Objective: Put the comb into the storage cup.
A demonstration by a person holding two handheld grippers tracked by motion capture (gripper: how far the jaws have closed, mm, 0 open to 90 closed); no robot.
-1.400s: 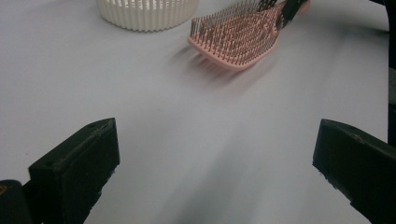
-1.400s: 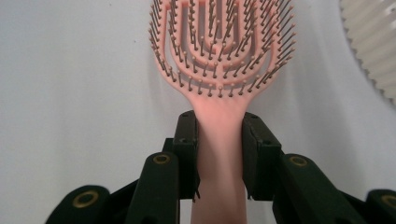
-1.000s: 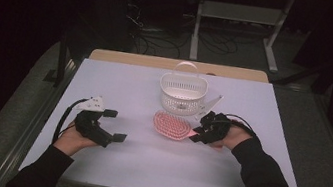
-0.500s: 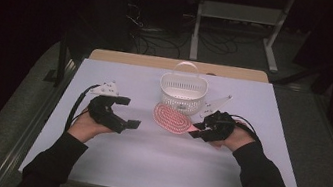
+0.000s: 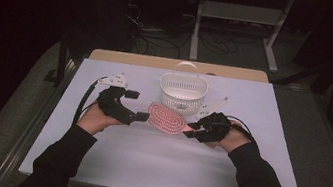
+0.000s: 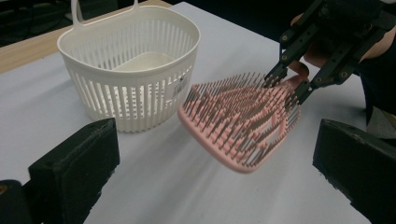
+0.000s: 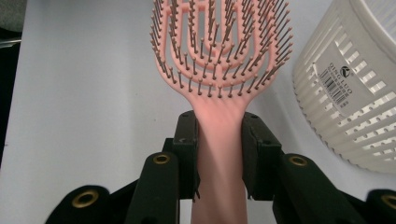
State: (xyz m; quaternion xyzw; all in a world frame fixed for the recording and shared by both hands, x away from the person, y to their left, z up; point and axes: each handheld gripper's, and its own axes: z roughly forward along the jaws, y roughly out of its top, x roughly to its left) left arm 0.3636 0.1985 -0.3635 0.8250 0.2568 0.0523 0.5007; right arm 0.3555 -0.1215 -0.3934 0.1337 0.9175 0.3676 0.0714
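A pink vented hairbrush (image 5: 166, 118) with dark bristles hangs above the white table (image 5: 143, 165), bristles up. My right gripper (image 5: 190, 129) is shut on its handle (image 7: 219, 140), one jaw pressing each side. The brush head (image 6: 240, 122) points toward my left gripper (image 5: 138, 106), which is open with empty jaws just left of the head. In the left gripper view the brush floats between and beyond the two black pads (image 6: 79, 158), not touching them. A white slatted basket (image 5: 183, 90) with a loop handle stands just behind the brush; it looks empty (image 6: 135, 60).
The basket's barcode label (image 7: 338, 80) faces the right gripper. A bare wooden strip (image 5: 159, 62) runs along the table's far edge. Beyond it are dark floor, cables and a white frame (image 5: 239, 19). Black cables trail from both grippers.
My left gripper rose and moved right toward the brush head. The right gripper lifted the brush off the table and carried it slightly left, in front of the basket.
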